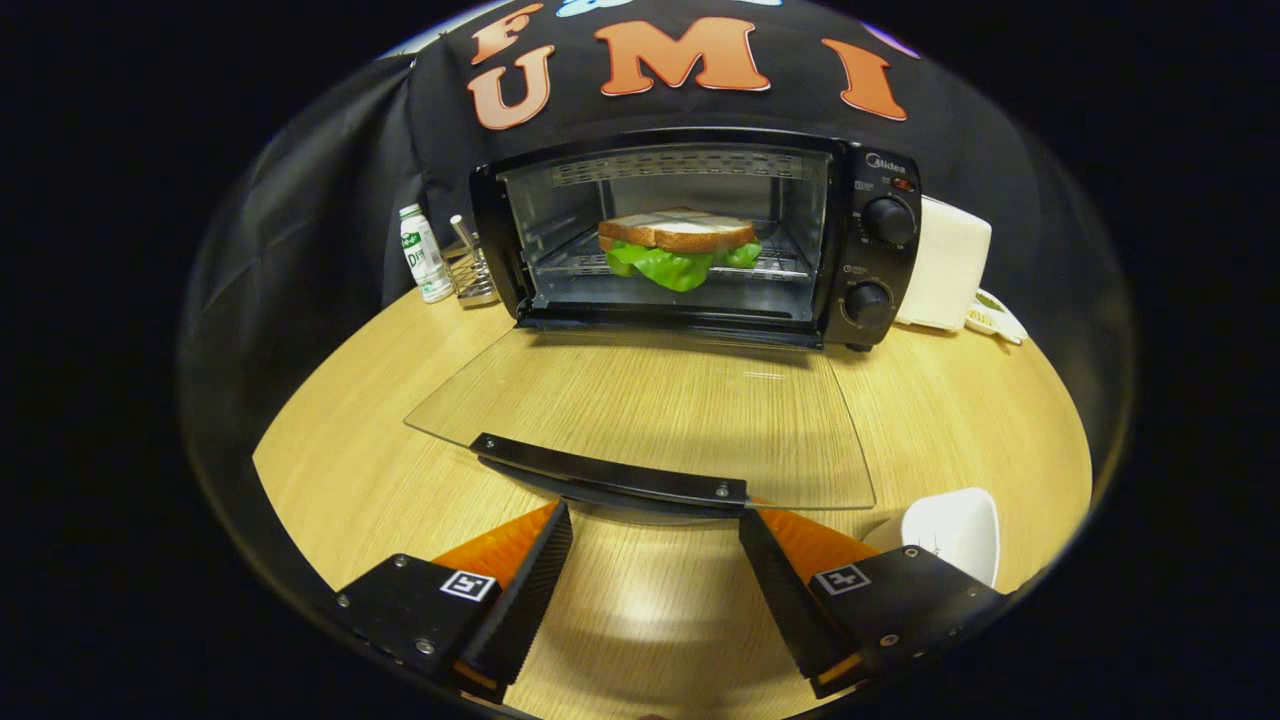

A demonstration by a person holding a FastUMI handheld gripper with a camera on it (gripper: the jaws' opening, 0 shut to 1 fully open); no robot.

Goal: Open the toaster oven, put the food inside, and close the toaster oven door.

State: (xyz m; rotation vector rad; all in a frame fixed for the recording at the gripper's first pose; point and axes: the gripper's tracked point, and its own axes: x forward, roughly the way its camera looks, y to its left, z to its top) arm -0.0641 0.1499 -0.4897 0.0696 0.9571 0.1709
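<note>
A black toaster oven (870, 245) stands at the back of the wooden table, its glass door (650, 410) folded down flat toward me. Inside, on the wire rack, lies a sandwich (678, 245) of brown bread with green lettuce hanging out. The door's black handle (610, 472) runs across just ahead of my fingertips. My gripper (655, 515) is open, its fingers spread wide just below and behind the handle, with nothing between them but bare table.
A white dish (950, 530) sits on the table beside my right finger. Left of the oven stand a small bottle (425, 255) and a metal rack (470, 270). A white box-like appliance (945, 265) stands right of the oven.
</note>
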